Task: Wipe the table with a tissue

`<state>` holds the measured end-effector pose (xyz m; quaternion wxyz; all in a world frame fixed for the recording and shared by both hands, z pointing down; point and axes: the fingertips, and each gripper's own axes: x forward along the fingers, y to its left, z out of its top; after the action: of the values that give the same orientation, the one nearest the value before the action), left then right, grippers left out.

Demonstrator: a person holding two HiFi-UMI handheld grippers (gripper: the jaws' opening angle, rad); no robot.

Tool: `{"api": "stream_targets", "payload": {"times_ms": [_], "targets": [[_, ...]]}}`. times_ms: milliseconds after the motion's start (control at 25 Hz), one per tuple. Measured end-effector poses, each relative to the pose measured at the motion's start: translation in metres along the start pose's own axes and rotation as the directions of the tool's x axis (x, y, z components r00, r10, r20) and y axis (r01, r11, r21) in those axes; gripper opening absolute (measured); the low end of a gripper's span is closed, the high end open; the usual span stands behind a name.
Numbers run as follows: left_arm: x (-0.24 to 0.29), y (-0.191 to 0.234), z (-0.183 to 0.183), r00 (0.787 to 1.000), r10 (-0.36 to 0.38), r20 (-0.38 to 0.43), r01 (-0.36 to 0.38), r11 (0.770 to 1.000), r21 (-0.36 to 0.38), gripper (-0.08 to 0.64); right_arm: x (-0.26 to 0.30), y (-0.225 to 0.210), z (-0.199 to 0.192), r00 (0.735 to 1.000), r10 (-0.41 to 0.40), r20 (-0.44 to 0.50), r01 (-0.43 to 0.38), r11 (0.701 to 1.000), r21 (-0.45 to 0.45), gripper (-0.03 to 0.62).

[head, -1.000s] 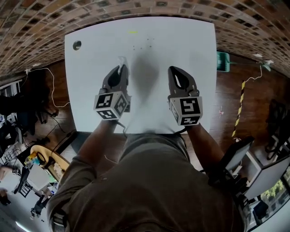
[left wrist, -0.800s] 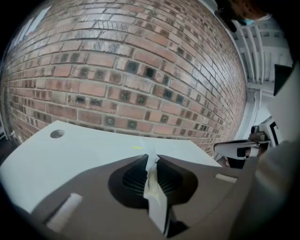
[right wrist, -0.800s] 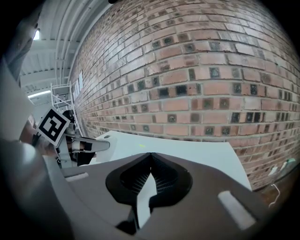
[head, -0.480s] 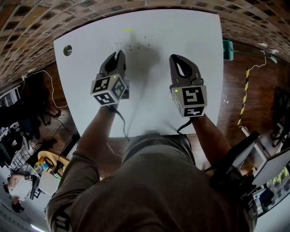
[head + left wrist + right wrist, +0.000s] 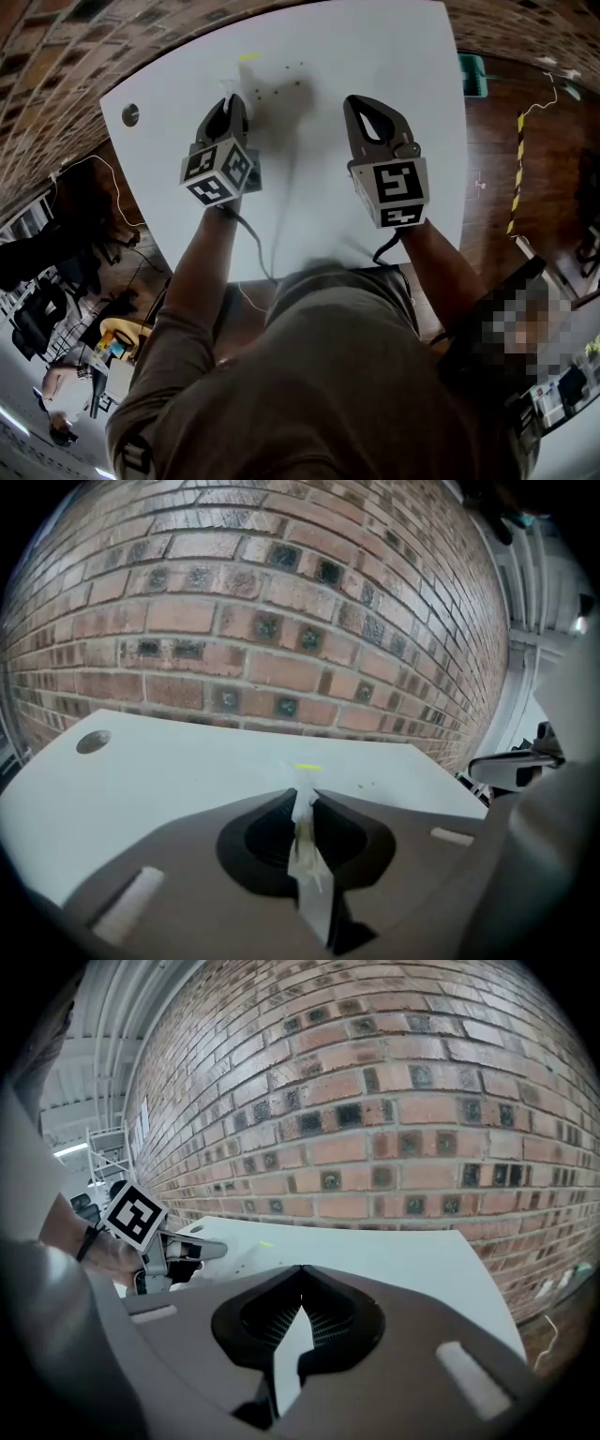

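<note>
**Left gripper (image 5: 234, 99) creeping toward the yellow mark (image 5: 249, 57)**

Head view: it is reaching further up the table (image 5: 394, 56) than half a second ago, so the wipe looks to be getting going. The right gripper (image 5: 354, 101) is hovering alongside.

Left gripper view: the jaws are pinching the tissue (image 5: 306, 841), which is poking out over the table.

Right gripper view: the jaws are meeting on nothing.
</note>
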<state>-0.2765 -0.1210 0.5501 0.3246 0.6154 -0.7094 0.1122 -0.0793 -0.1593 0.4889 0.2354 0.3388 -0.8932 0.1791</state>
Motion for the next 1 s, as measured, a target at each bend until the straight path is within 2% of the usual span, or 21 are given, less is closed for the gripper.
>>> {"api": "stream_targets", "payload": {"times_ms": [200,1000], "targets": [[0.005,0.004,-0.002,0.999,0.022,-0.038,-0.022,1.0,-0.001,0.025,0.001,-0.003,0.002,1.0,-0.003,0.005,0.003,1.0,0.021,0.014],[0.021,-0.041,0.001,0.994,-0.032,-0.103,0.041,0.996,0.085,0.025,-0.011,-0.023,0.005,0.998,-0.034,0.049,0.028,0.992,0.12,0.014]]}}
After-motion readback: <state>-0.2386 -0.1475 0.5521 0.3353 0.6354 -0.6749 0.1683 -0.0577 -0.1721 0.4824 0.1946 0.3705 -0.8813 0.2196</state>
